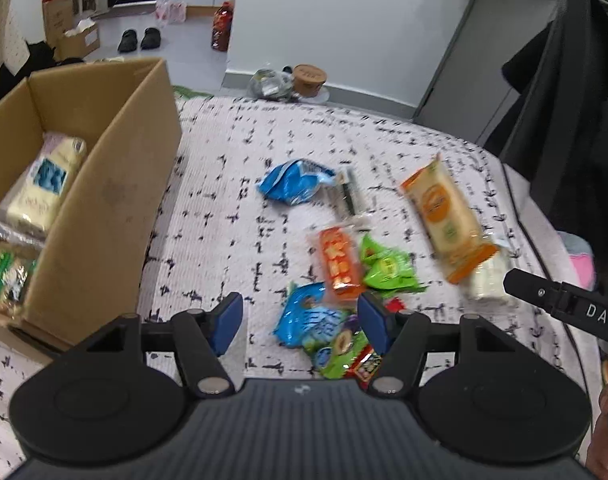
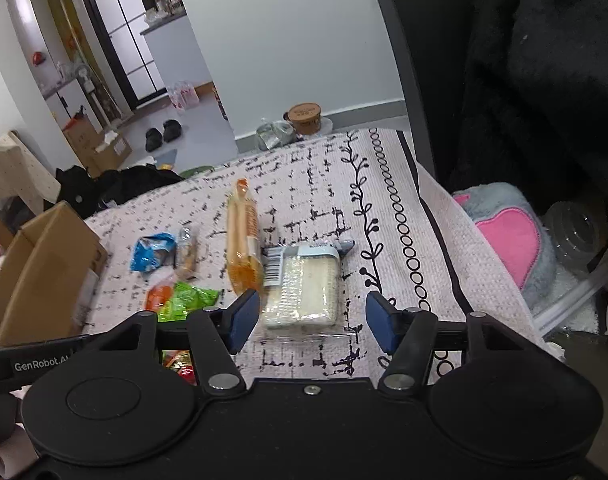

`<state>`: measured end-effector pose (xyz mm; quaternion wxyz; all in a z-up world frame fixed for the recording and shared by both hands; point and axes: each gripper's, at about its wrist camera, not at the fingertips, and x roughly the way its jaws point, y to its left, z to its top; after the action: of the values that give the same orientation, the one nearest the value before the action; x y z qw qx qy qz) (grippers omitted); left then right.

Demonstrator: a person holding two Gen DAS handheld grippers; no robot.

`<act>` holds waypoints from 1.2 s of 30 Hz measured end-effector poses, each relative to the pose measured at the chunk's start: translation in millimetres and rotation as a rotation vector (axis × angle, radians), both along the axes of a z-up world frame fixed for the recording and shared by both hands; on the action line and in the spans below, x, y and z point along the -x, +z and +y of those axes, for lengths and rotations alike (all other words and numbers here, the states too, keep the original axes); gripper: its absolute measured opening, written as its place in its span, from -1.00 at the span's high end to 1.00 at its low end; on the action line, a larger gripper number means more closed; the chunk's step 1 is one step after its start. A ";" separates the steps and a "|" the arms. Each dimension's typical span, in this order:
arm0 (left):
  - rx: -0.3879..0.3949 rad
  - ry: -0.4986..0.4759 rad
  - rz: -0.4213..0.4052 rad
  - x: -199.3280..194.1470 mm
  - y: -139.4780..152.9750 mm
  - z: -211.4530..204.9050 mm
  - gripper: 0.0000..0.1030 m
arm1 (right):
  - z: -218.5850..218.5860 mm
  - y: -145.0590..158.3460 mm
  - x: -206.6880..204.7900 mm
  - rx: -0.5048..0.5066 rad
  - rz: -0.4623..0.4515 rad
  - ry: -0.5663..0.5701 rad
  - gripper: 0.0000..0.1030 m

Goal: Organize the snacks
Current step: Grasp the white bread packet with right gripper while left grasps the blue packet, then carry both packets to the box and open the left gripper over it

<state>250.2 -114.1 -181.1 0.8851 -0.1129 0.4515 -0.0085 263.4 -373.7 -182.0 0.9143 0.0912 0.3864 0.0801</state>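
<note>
1. Cardboard box [image 1: 104,184] stands open at the far left on the patterned cloth [image 1: 224,216]. It already holds a pale yellow packet [image 1: 44,184] and green-striped packs [image 1: 0,276].
2. Left gripper [image 1: 300,322] hangs over the near end of the snack pile, its fingers [image 1: 226,322] partly apart with nothing pressed between them. A blue crinkled bag [image 1: 308,316] and a green pouch with fruit print [image 1: 338,354] lie just beside the inner finger.
3. Middle of the cloth: an orange packet [image 1: 340,264] touches a bright green pouch [image 1: 388,266]. Farther back lie another blue bag [image 1: 296,180] and a slim clear-wrapped bar [image 1: 350,194].
4. To the right, a long orange-and-cream biscuit pack [image 1: 448,216] overlaps the white wrapped block [image 2: 304,288], which has a barcode label and a clear film skirt.
5. Right gripper [image 2: 312,322] straddles that block, fingers [image 2: 244,320] apart and not pressing on it.
6. Risks, as I judge them:
   - The glossy film may slide out of the pinch.
   - Closing on the block could catch the overlapping biscuit pack and drag it.
   - The left fingers could take two packs at once from the crowded heap.
   - The two grippers sit near each other and may clash.
</note>
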 end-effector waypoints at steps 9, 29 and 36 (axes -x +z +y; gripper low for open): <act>0.024 -0.002 0.029 -1.0 -15.0 0.4 -0.05 | 12.5 -11.0 -9.2 0.030 0.026 0.027 -0.07; 0.052 -0.004 -0.047 6.4 17.4 12.7 0.50 | 29.3 -3.7 -1.2 0.125 0.011 0.050 0.09; 0.053 -0.003 -0.095 10.1 43.7 21.3 0.50 | 25.2 22.7 5.7 0.074 -0.035 0.038 0.09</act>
<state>240.1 -92.7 -137.4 0.9022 -0.1352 0.4087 -0.0272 257.8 -348.5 -159.4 0.9221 0.0486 0.3745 0.0847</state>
